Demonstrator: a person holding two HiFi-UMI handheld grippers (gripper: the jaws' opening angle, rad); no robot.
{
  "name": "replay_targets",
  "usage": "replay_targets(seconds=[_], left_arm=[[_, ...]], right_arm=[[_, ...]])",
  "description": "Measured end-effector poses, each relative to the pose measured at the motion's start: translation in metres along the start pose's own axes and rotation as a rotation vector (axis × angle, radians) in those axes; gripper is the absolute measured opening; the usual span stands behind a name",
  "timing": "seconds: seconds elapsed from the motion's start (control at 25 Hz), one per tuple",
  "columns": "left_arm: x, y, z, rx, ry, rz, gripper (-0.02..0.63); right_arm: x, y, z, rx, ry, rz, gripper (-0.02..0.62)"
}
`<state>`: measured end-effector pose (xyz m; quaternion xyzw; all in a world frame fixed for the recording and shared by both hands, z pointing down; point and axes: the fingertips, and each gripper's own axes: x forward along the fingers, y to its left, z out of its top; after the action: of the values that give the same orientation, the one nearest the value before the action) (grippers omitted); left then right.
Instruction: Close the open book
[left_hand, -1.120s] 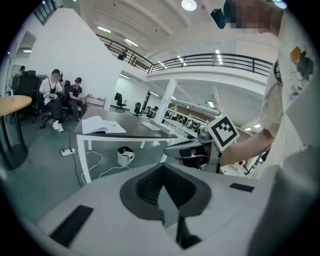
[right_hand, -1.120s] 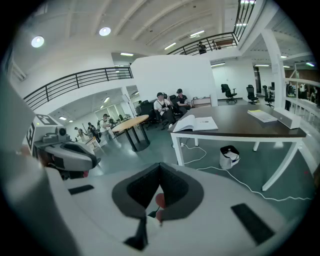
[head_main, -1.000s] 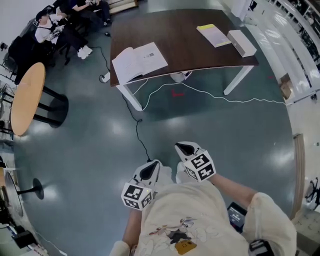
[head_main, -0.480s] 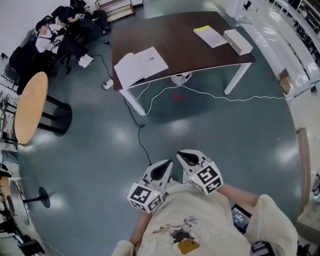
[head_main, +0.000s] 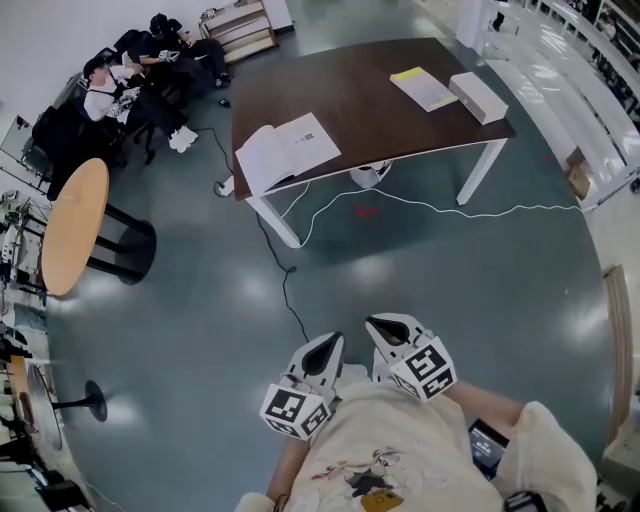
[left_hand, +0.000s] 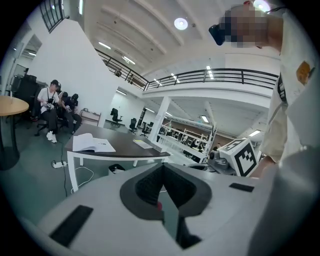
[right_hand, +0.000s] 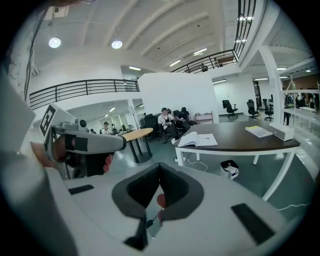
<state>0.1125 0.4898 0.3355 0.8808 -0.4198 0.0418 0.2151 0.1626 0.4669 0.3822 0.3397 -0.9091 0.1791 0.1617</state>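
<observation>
The open book (head_main: 285, 150) lies white-paged at the near left corner of the dark brown table (head_main: 380, 80), far ahead of me across the floor. It also shows in the left gripper view as the book (left_hand: 92, 143) and in the right gripper view as the book (right_hand: 197, 139). My left gripper (head_main: 328, 343) and right gripper (head_main: 385, 322) hang side by side close to the person's chest, both shut and holding nothing. Their jaws meet at the tips in the left gripper (left_hand: 161, 167) and right gripper (right_hand: 160, 167) views.
A yellow-covered booklet (head_main: 424, 87) and a white box (head_main: 478, 97) lie at the table's far right. A white cable (head_main: 440, 208) and a black cable (head_main: 283, 285) trail over the floor. A round wooden table (head_main: 73, 225) and seated people (head_main: 130, 75) are at the left.
Both grippers have risen a little and sit closer together before the person's chest. The table and book have slid slightly right in the head view. Jaws stay shut.
</observation>
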Motion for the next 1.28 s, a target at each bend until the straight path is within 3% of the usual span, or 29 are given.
replay_targets(seconds=[0.24, 0.52, 0.88, 1.28], left_arm=[[0.009, 0.01, -0.001, 0.011, 0.006, 0.105, 0.005], [0.034, 0.044, 0.003, -0.004, 0.028, 0.118, 0.005], [0.081, 0.145, 0.038, -0.051, 0.058, 0.057, 0.005], [0.108, 0.273, 0.102, -0.038, 0.05, 0.01, 0.005]], right_arm=[[0.003, -0.02, -0.005, 0.026, 0.002, 0.016, 0.006], [0.036, -0.03, -0.002, 0.027, 0.054, 0.043, 0.006], [0.141, -0.064, 0.049, 0.027, 0.073, 0.0, 0.005], [0.266, -0.093, 0.118, -0.025, 0.107, -0.055, 0.005]])
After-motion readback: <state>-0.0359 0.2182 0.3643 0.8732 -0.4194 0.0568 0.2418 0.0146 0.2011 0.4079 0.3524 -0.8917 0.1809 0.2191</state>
